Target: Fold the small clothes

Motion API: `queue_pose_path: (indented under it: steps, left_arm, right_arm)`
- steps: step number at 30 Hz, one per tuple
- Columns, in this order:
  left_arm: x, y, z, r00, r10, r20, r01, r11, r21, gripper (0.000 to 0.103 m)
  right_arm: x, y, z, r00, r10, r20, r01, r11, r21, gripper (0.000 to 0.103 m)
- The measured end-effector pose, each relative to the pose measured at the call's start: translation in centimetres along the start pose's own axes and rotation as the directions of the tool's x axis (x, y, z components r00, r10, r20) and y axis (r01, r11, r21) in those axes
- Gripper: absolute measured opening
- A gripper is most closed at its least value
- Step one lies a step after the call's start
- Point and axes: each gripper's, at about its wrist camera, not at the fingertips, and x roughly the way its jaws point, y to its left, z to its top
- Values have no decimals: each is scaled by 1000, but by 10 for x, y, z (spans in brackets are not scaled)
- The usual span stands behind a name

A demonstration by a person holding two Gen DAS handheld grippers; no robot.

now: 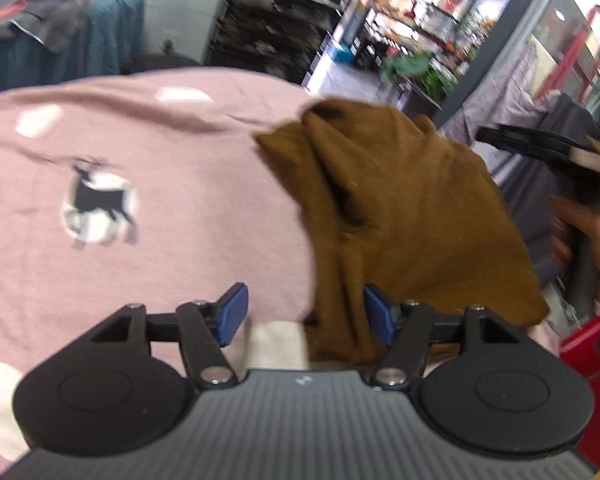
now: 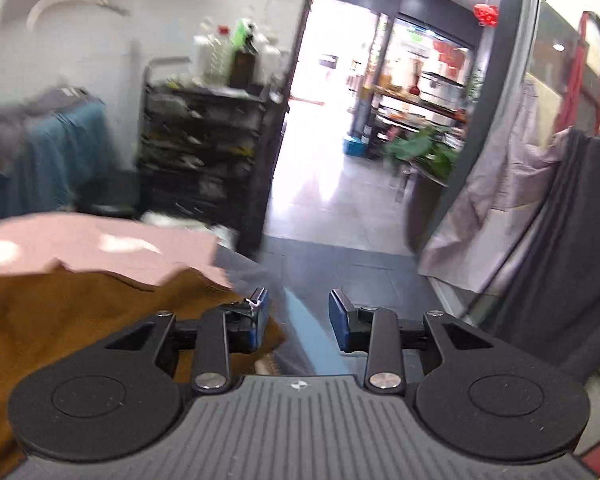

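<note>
The left gripper [image 1: 305,318] hangs with jaws apart, the brown garment's [image 1: 400,216] near hem lying loose between them; it runs away along the pink cloth [image 1: 140,168]; the right gripper [image 2: 299,316], equally parted, grips nothing off its right edge.

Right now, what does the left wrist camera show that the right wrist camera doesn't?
Only the left wrist view shows the deer print on the pink sheet, the left gripper open, and a hand holding the other gripper. Only the right wrist view shows the right gripper open over the sheet's edge, the floor beyond the doorway and bottles on a black rack. Both show the brown garment, the pink sheet and the teal cloth.
</note>
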Motion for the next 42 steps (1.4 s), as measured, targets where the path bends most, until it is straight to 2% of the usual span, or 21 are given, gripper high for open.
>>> queue_pose_path:
  steps: [4,7,9,11,13,15,19,20,22,24,26,28,32,33,36,38,40,42]
  left_arm:
    - [-17,10,-2,988,122,95,-126,991,39,61]
    - [-34,7,1,982,88,165,-98,994,50,54]
    - [-40,-4,3,982,7,186,-24,996,86,54]
    - [-40,-20,2,984,-69,165,46,989,137,52]
    - [-34,-40,-4,987,-105,121,80,978,194,52]
    - [-22,-55,-12,992,-92,85,70,969,236,52]
    - [-4,-56,-25,999,-36,25,30,975,221,57]
    - [-4,-55,-28,999,-33,38,23,974,225,60]
    - [-7,-55,-35,999,3,52,-16,967,253,76]
    - [-7,-56,-37,998,34,56,-48,962,269,87]
    - [-8,-55,-35,998,53,46,-63,967,248,93]
    - [-7,-55,-36,998,56,34,-62,971,229,95]
    - [-15,-63,-40,994,88,59,-101,953,286,99]
    - [-16,-65,-41,994,94,59,-107,945,308,102]
    - [-19,-70,-41,991,125,42,-132,922,364,102]
    - [-23,-72,-41,990,140,35,-143,916,376,102]
    - [-29,-75,-40,987,155,42,-159,904,397,102]
    - [-34,-81,-39,982,180,54,-185,881,436,103]
  right_arm:
    - [-50,0,-11,989,141,36,-141,990,-1,58]
    - [-77,13,-24,972,234,17,-233,971,-58,58]
    - [-87,22,-35,964,266,-29,-267,961,-75,58]
    - [-95,25,-49,958,279,-69,-284,955,-80,58]
    - [-99,31,-62,957,273,-99,-285,947,-146,58]
    - [-101,32,-72,962,245,-116,-261,953,-152,59]
    - [-101,17,-84,949,279,-150,-283,959,-3,61]
    - [-103,18,-87,950,276,-145,-280,960,-7,61]
    - [-104,21,-88,954,260,-151,-267,963,-25,61]
    - [-106,27,-89,958,238,-158,-247,968,-41,65]
    - [-108,32,-92,961,217,-169,-227,973,-38,77]
    - [-110,36,-95,962,208,-175,-210,978,7,103]
    - [-118,54,-98,977,115,-179,-113,993,23,103]
    - [-121,56,-99,979,98,-179,-93,995,39,103]
    - [-131,56,-102,978,89,-187,-71,992,100,103]
    - [-136,54,-103,980,46,-193,-23,992,121,103]
    - [-138,54,-99,978,-12,-208,35,994,107,103]
    - [-139,57,-93,976,-70,-207,84,995,60,103]
